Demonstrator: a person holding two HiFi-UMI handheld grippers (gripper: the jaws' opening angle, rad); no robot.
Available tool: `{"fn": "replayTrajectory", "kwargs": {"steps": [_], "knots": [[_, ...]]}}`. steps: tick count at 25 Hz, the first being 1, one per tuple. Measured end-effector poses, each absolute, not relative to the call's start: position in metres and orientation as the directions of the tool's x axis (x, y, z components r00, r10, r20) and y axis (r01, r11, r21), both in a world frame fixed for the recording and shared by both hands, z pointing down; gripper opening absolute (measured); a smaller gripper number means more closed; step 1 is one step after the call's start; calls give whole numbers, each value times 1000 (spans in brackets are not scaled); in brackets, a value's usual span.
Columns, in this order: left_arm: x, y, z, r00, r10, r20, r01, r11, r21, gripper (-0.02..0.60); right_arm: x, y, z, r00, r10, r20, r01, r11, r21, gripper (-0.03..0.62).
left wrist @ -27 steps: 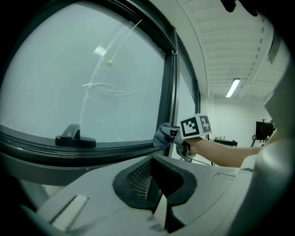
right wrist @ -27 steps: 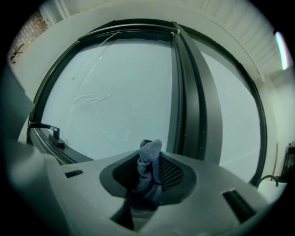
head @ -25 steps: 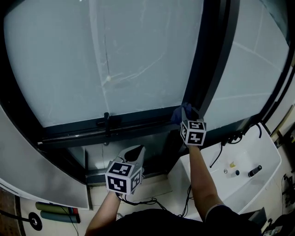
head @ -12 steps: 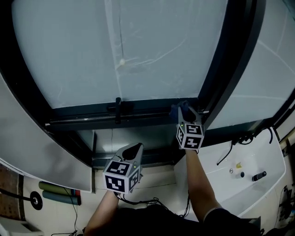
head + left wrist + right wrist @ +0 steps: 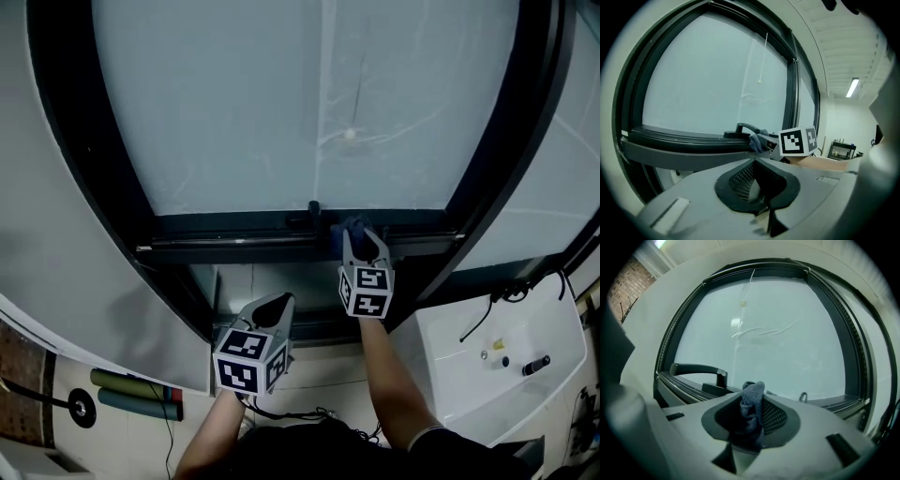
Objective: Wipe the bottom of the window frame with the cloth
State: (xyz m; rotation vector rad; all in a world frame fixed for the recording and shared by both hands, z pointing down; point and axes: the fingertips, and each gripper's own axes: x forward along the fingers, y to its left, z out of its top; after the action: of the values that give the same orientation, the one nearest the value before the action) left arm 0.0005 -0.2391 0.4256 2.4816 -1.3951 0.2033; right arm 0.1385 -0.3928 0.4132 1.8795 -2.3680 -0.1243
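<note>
A blue-grey cloth (image 5: pixel 344 229) is pinched in my right gripper (image 5: pixel 357 242), which is shut on it and presses it against the dark bottom rail of the window frame (image 5: pixel 234 232), just right of the black window handle (image 5: pixel 310 215). The right gripper view has the cloth (image 5: pixel 753 398) bunched between the jaws, with the handle (image 5: pixel 696 369) to the left. My left gripper (image 5: pixel 273 306) hangs lower, below the rail, shut and holding nothing. From the left gripper view, the cloth (image 5: pixel 758 141) rests on the rail beside the handle (image 5: pixel 743 128).
A vertical black mullion (image 5: pixel 506 141) rises right of the right gripper. A white basin (image 5: pixel 469 328) with small items and a black cable (image 5: pixel 487 309) sits at lower right. Rolled mats (image 5: pixel 131 401) lie on the floor at lower left. A pale curved wall (image 5: pixel 66 234) bounds the left.
My right gripper has slid the cloth leftward along the bottom rail, from the corner by the mullion to just beside the handle. The left gripper has stayed put.
</note>
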Motion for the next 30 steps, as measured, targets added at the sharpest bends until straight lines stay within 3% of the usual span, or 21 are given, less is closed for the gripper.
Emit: {"fn": "replayTrajectory", "kwargs": {"steps": [14,30], "knots": [[-132,-236,429,485,-835,259,-874,-452,180,9,9,-381,414,-234,-971,-46,-969,229,97,109],[-278,-200,430,317,-910,268,-946,-282,160,8,-253,-365,417,-458,-887,63,-876,462,140,109]]}}
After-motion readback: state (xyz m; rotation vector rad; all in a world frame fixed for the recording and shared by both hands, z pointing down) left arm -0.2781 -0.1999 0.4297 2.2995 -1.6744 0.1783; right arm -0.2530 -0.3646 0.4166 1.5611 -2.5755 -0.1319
